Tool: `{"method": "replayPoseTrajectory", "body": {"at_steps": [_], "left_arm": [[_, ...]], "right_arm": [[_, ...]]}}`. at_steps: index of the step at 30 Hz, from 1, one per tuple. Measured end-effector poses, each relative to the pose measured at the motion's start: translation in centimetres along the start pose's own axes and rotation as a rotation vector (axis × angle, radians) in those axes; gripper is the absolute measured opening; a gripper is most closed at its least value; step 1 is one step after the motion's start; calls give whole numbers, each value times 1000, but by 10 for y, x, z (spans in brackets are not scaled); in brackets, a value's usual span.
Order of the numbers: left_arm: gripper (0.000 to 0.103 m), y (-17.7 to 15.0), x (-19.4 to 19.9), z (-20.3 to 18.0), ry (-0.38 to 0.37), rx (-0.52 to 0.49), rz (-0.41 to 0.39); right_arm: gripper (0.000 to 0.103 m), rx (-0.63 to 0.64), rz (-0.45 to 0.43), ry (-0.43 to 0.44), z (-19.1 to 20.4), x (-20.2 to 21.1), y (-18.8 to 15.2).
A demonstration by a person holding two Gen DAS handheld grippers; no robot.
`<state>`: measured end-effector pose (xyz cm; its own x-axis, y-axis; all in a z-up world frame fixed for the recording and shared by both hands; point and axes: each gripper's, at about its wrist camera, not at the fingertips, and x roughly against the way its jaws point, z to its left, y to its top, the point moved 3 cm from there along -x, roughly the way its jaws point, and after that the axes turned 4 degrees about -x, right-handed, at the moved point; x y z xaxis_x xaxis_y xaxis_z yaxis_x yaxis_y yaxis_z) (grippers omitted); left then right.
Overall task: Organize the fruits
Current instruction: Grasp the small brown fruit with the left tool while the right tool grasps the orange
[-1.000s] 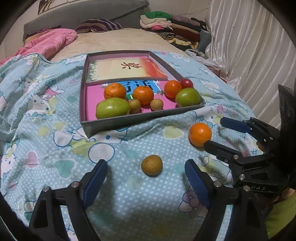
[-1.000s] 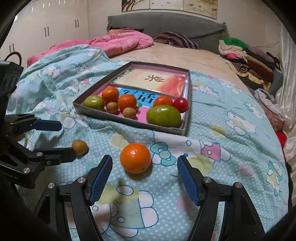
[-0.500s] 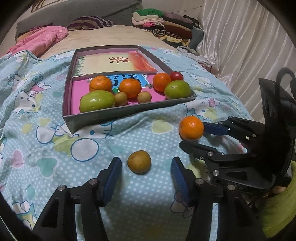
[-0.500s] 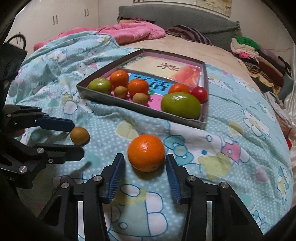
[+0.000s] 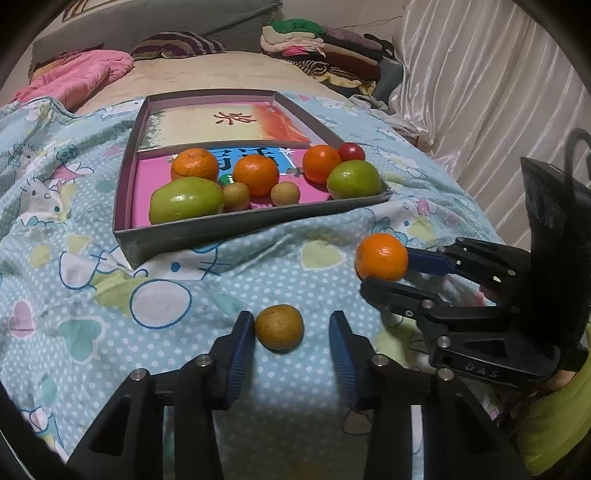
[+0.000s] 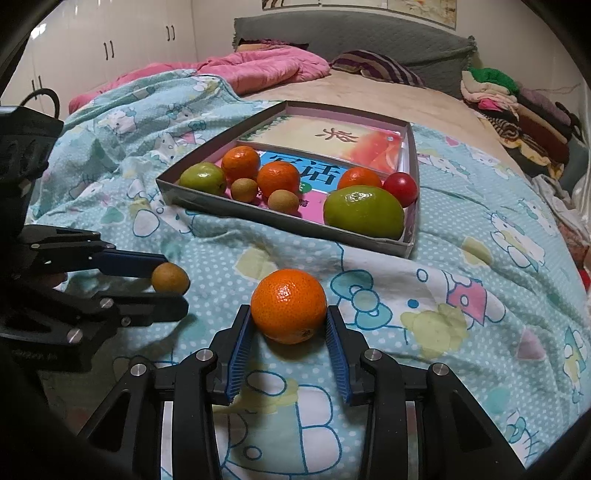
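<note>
Right wrist view: my right gripper (image 6: 289,334) is closing, pads touching the orange (image 6: 289,305); my left gripper (image 5: 291,343) is closing round the small brown fruit (image 5: 279,327) — right pad still clear. Both angle down onto the patterned bedspread (image 6: 461,258), near the fruit tray (image 6: 280,221) — bedroom, grey headboard (image 6: 351,27) behind.

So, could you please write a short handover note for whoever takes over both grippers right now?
Left gripper: closing around the small brown fruit on the blanket; a gap shows at one pad.
Right gripper: closing, pads against the loose orange.
Done: three oranges, two green fruits, two small brown fruits and a red one lie in the box.
Left: lift both fruits into the box.
</note>
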<state>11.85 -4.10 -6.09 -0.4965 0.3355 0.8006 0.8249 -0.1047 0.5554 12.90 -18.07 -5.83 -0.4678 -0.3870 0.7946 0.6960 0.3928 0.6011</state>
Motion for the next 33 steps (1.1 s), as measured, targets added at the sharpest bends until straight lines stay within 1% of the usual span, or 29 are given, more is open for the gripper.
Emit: {"method": "replayPoseTrajectory", "body": {"at_steps": [3, 4, 8, 17, 23, 33], "left_arm": [[29, 0, -3, 3, 8, -5, 4], [28, 0, -4, 3, 11, -9, 6], [28, -1, -3, 4, 5, -10, 7], [28, 0, 4, 2, 22, -32, 4], [28, 1, 8, 6, 4, -16, 7], [28, 10, 30, 16, 10, 6, -38]], "right_arm": [[40, -4, -2, 7, 0, 0, 0], [40, -5, -1, 9, 0, 1, 0], [40, -5, -3, 12, 1, 1, 0], [40, -16, -13, 36, 1, 4, 0], [40, -13, -19, 52, 3, 6, 1], [40, -16, -45, 76, 8, 13, 3]]}}
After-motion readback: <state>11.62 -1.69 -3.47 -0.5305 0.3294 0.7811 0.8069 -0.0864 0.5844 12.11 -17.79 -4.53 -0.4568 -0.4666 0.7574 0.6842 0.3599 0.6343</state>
